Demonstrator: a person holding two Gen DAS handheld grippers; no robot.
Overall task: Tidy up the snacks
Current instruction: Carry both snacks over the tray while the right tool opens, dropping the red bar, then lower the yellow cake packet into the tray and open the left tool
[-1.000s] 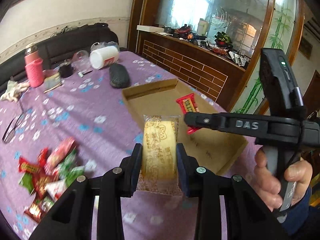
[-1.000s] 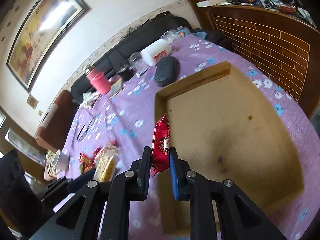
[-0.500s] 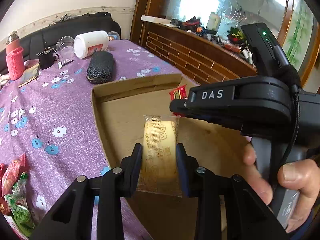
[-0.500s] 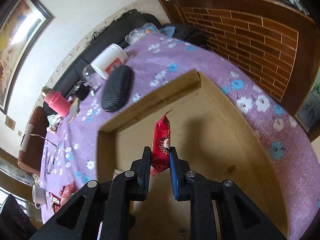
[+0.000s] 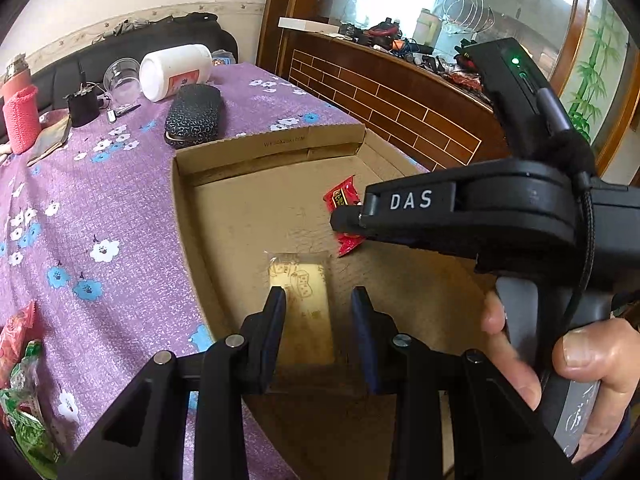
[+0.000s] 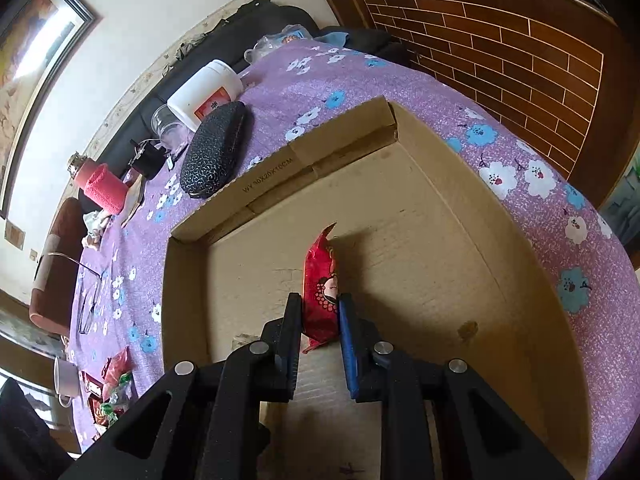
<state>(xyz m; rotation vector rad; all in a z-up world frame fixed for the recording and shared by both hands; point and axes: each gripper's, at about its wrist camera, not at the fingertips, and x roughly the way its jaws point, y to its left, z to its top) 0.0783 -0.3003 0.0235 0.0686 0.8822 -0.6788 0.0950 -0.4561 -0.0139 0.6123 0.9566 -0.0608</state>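
Left wrist view: at the far left edge, a pile of red and green snack packets (image 5: 20, 360) on the purple flowered worktop (image 5: 120, 200); further up, a bottle in a red knit sleeve (image 5: 20, 120), a white jar (image 5: 176, 70) on its side and a dark patterned case (image 5: 194, 114) just beside the far wall of a shallow cardboard box (image 5: 272, 144); low in the middle, the left gripper (image 5: 318, 292) over the box floor with a yellow snack packet (image 5: 300, 300) between its fingers, left edge against the left pad, a thin strip of cardboard showing at the right pad; clamped or let go, cannot tell; to the right, the right gripper (image 5: 348, 220) reaching in sideways with a red snack packet (image 5: 340, 200) at its tip, a hand (image 5: 580, 360) wrapped round its handle at lower right.

Right wrist view: same snack pile at lower left near a white mug (image 6: 66, 376); in the middle, right gripper clenched on the red packet's lower half, packet standing on edge above the box floor, upper end free; box otherwise bare to the right wall.
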